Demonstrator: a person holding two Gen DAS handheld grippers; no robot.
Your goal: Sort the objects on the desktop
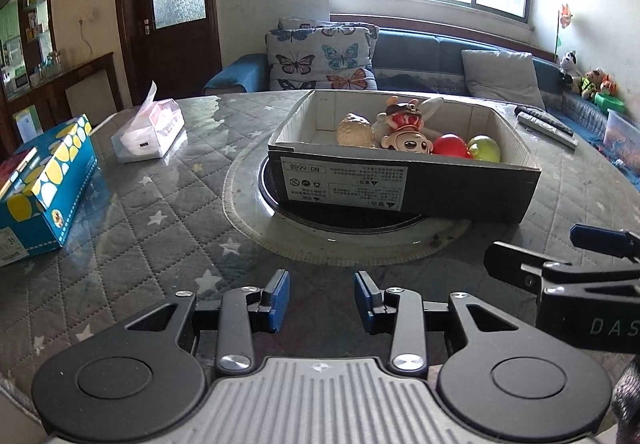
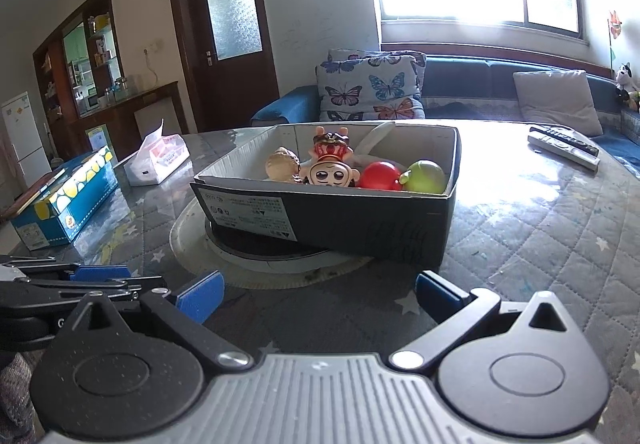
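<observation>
Two black hand-held grippers with blue pads hover low at the near edge of a round bench (image 1: 160, 204) covered in grey quilted, star-printed cloth under clear sheeting. The left hand-held gripper (image 1: 322, 300) has its fingers partly spread with nothing between them; the right hand-held gripper (image 2: 320, 296) is spread wide and equally empty, sitting just beside its partner at 3 o'clock in the left wrist view.

At 12 o'clock, a dark open-topped cardboard shoebox (image 1: 404, 184) with a white label rests partly on a raised glass turntable (image 1: 344, 240) at the bench's centre. Inside it lie a beige ridged toy (image 1: 354, 130), a big-eyed cartoon figurine in a red hat (image 1: 406, 134), a red ball (image 1: 450, 146) and a yellow-green ball (image 1: 484, 148).

Further off at 10 o'clock stand a blue tissue box with yellow spots (image 1: 48, 184) and a white soft-pack of tissues (image 1: 150, 130); grey remote controls (image 1: 546, 126) lie at 2 o'clock, well apart from the shoebox.

Judging by the toys gathered in the shoebox, sorting looks well advanced. The risks from here: the shoebox overhangs the turntable and could tip or swing if nudged; the round balls could roll away from a loose pinch; and the close-set grippers could collide.
</observation>
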